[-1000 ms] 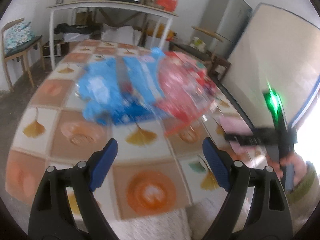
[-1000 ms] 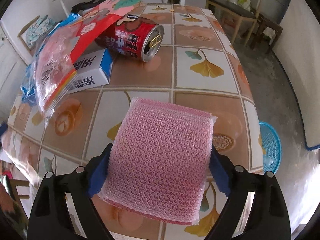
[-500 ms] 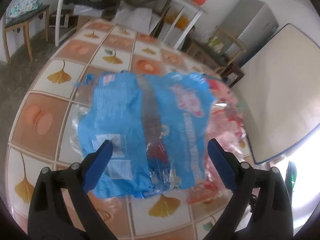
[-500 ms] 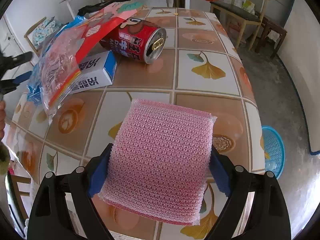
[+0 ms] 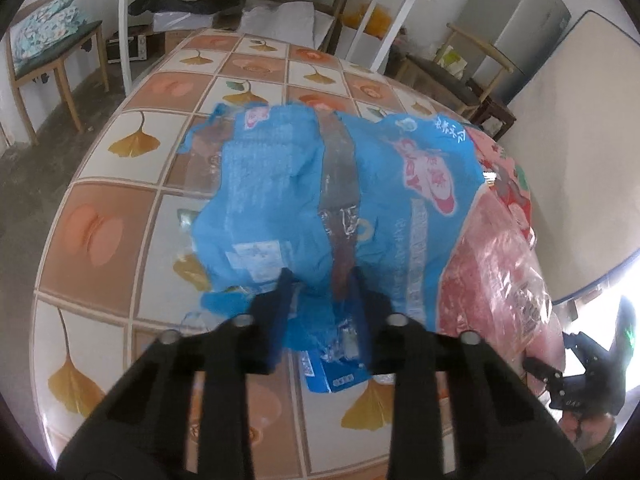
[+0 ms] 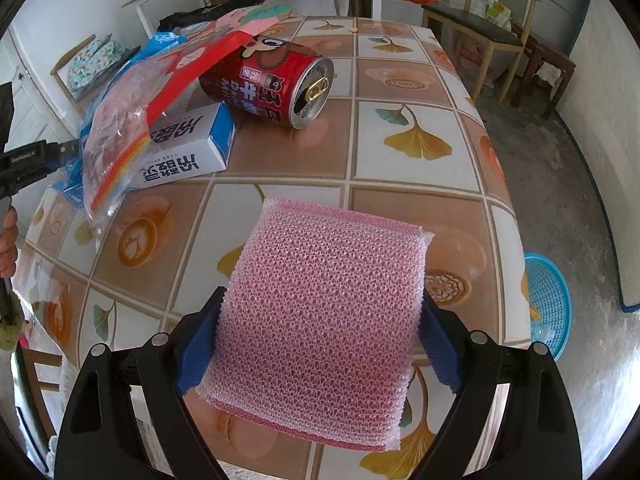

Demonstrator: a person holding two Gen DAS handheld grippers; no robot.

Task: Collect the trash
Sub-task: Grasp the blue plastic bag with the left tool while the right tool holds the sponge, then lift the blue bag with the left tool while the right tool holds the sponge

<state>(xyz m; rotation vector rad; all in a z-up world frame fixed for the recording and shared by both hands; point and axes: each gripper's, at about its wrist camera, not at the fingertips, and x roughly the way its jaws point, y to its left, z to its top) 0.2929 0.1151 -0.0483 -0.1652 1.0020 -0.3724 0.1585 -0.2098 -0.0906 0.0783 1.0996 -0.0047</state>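
Crumpled blue plastic bag [image 5: 304, 200] spread across frame centre, overlapping pink-red wrapper [image 5: 496, 256] at right. Red can [image 6: 268, 80] on its side, upper centre. Pink mesh sponge [image 6: 320, 320] filling lower centre.

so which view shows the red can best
The right wrist view: the can lies on its side in plain sight, pull-tab end toward the camera. In the left wrist view it cannot be made out; the blue bag and pink bag fill that side.

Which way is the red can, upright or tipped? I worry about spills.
Tipped: the red can lies on its side on the table, its pull-tab end facing sideways. Contents cannot be seen.
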